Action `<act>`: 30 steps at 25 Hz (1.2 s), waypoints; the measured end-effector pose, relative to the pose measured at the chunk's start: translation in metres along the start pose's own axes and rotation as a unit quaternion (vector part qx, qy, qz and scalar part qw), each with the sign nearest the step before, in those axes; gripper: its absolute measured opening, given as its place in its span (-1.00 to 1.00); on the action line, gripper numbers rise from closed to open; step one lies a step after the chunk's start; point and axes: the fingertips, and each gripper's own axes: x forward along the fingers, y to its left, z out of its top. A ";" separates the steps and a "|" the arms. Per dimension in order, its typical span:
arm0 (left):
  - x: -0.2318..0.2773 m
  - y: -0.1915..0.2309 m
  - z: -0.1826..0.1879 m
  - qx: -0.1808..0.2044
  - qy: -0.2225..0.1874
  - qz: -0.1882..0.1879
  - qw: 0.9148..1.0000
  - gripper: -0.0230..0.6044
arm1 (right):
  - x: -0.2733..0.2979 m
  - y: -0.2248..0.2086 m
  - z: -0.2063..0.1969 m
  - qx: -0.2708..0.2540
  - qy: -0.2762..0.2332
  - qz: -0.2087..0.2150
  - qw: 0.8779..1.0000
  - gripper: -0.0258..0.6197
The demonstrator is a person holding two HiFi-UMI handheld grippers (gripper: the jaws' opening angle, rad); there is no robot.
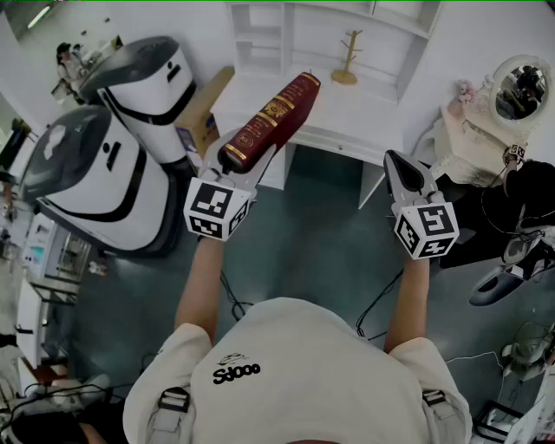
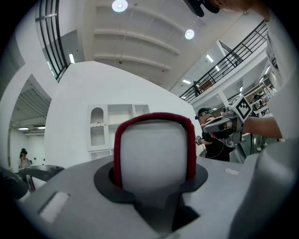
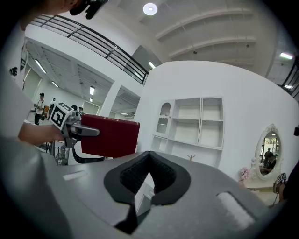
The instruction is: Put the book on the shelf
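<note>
Closest to the head camera: white T-shirt, both forearms reaching forward from it.

Left side: left gripper is clamped on the near end of the book. Its own view shows the jaws pressing the two red covers, with the spine on top and the pale page block facing the lens. The book is in the air. Its long axis runs away from the gripper, forward and to the right, and its far end is over the near edge of the desk top.

Centre: shelf stands behind the desk top, past the book's far end. A wooden stand lies between them.

Right side: right gripper has its jaws together on nothing and sits well apart from the book.

Judgement: the left gripper carries the move alone, forward along the book's own axis.
</note>
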 end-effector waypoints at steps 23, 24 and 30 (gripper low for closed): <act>0.034 0.036 -0.055 -0.025 0.031 -0.021 0.999 -0.20 | 0.048 -0.010 -0.026 0.048 0.010 -0.016 0.999 -0.92; 0.045 0.039 -0.058 -0.023 0.034 -0.020 0.999 -0.20 | 0.056 -0.018 -0.029 0.047 0.008 -0.014 0.999 -0.92; 0.127 0.063 -0.062 -0.010 0.034 -0.010 0.999 -0.20 | 0.121 -0.083 -0.036 0.036 -0.009 -0.006 0.999 -0.92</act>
